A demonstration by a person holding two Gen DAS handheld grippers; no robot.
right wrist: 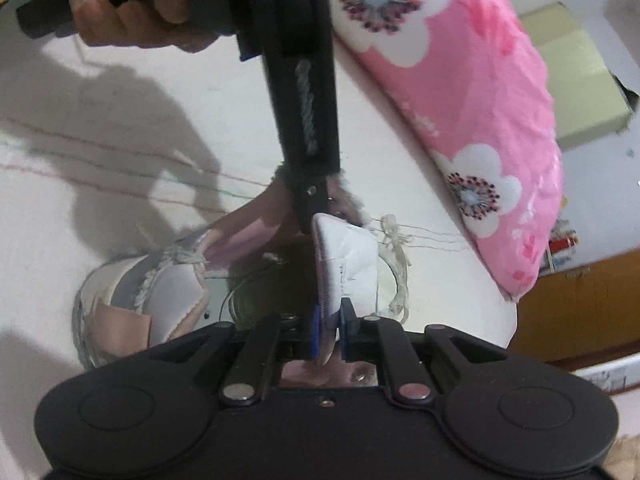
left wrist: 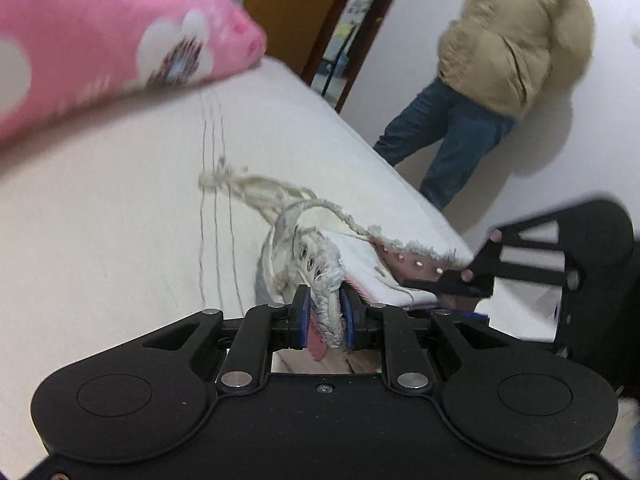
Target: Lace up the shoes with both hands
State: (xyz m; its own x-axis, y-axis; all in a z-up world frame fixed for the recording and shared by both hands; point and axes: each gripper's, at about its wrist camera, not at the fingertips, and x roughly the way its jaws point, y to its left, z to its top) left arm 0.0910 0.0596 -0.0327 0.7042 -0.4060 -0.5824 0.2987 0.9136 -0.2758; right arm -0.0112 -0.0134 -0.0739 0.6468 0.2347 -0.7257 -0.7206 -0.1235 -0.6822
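Note:
A white and pink shoe (left wrist: 360, 256) with frayed edges lies on the bed, its white tongue (right wrist: 348, 256) standing up between the two eyelet flaps. My left gripper (left wrist: 324, 300) is shut on the frayed grey flap with metal eyelets. My right gripper (right wrist: 329, 312) is shut on the opposite pink flap, and in the left wrist view the right gripper (left wrist: 452, 280) clamps that studded flap from the right. The left gripper (right wrist: 310, 212) reaches down from the top, held by a hand (right wrist: 132, 16). A cream frayed lace (left wrist: 256, 188) trails loose beyond the shoe.
A second shoe (right wrist: 136, 300) lies to the left on the white bed sheet (left wrist: 120, 220). A pink flowered pillow (right wrist: 460, 100) lies close behind. A person in a beige jacket (left wrist: 516, 36) stands by the wall. A wooden cabinet (right wrist: 568, 312) is past the bed's edge.

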